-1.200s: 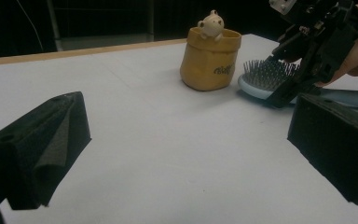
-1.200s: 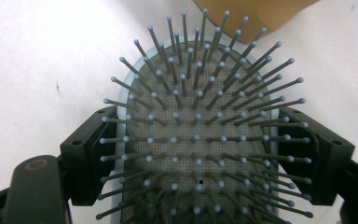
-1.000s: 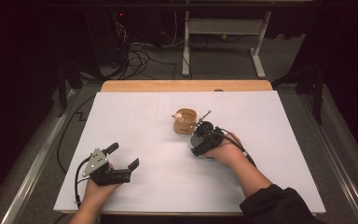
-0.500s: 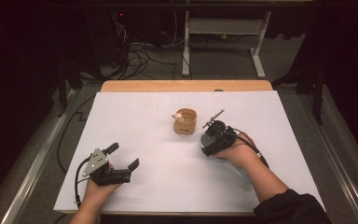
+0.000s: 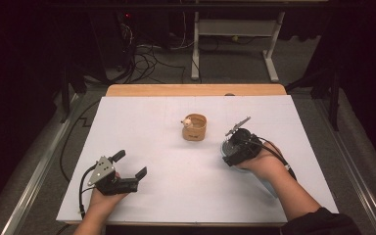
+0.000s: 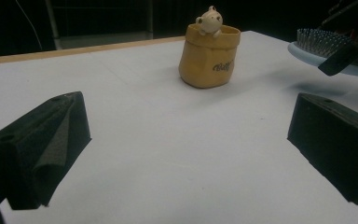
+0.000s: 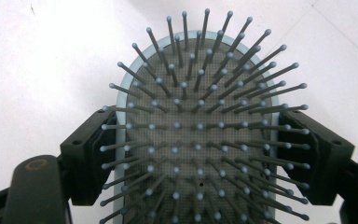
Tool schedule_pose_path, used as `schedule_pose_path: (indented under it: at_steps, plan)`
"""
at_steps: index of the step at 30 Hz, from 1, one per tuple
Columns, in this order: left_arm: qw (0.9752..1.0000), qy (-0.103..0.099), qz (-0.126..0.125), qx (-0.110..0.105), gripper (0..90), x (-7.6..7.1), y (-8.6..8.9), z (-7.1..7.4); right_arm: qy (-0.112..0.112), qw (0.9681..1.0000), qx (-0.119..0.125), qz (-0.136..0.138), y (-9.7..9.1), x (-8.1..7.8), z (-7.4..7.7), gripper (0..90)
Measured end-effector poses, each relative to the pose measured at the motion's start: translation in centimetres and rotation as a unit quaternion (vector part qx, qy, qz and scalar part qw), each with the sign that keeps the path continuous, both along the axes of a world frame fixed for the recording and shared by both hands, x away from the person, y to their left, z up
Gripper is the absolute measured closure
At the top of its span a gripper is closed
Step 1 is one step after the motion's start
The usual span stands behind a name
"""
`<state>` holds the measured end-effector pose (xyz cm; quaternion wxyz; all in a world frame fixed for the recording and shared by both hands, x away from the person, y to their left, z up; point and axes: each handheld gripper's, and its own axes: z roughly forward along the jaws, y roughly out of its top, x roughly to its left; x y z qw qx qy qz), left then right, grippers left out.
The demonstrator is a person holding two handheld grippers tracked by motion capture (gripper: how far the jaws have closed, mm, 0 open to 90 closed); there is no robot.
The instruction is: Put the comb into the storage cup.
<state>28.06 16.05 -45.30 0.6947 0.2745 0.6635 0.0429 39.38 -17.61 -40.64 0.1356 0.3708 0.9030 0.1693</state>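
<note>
A light-blue paddle hairbrush (image 7: 196, 140) with grey bristles sits between the black jaws of my right gripper (image 7: 205, 158), which press on both edges of its head. That gripper (image 5: 237, 147) hovers right of centre, and the brush head (image 6: 321, 42) floats a little above the white sheet. A small tan pouch-shaped pot (image 5: 194, 128) with a tiny bear figure (image 6: 209, 21) on its rim stands at mid-table, left of the brush. My left gripper (image 5: 131, 163) rests near the front left, open, with nothing between its jaws (image 6: 186, 140).
A white sheet (image 5: 166, 196) covers the table, with a strip of wood (image 5: 196, 90) showing along the far edge. Beyond it lie floor cables (image 5: 147, 54) and the white legs of another table (image 5: 195, 54). Metal rails (image 5: 34, 181) run along both sides.
My right hand has carried the hairbrush to the right, away from the pot, and slightly up. The left gripper and the pot have stayed put.
</note>
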Motion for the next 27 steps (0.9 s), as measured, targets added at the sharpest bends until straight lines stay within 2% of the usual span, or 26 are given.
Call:
schedule_pose_path:
  at_steps: [5, 12, 14, 19, 21, 27]
  plan:
    - [1.0000, 0.001, 0.001, -0.002, 0.0, 0.0, 0.0, 0.0, -0.011, 0.9999, 0.011, -0.001, -0.5, -0.5, 0.2, 20.8]
    - [1.0000, 0.002, 0.001, -0.004, 0.0, 0.0, 0.0, 0.0, -0.052, 0.9977, 0.044, -0.003, -1.0, -1.3, 1.1, 20.8]
    - [1.0000, 0.001, 0.000, -0.002, 0.0, 0.0, 0.0, 0.0, -0.077, 0.9952, 0.059, -0.001, -1.2, -1.6, 1.6, 20.8]
    - [1.0000, 0.001, 0.001, -0.004, 0.0, -0.1, 0.0, 0.0, -0.103, 0.9899, 0.097, 0.001, -1.7, -2.1, 2.2, 20.7]
    - [1.0000, 0.001, 0.001, -0.004, 0.0, -0.1, 0.0, 0.0, -0.116, 0.9866, 0.115, 0.003, -1.9, -2.3, 2.4, 20.7]
    - [1.0000, -0.001, -0.001, -0.001, 0.0, -0.1, 0.1, 0.0, -0.140, 0.9795, 0.144, 0.002, -2.1, -2.7, 2.9, 20.7]
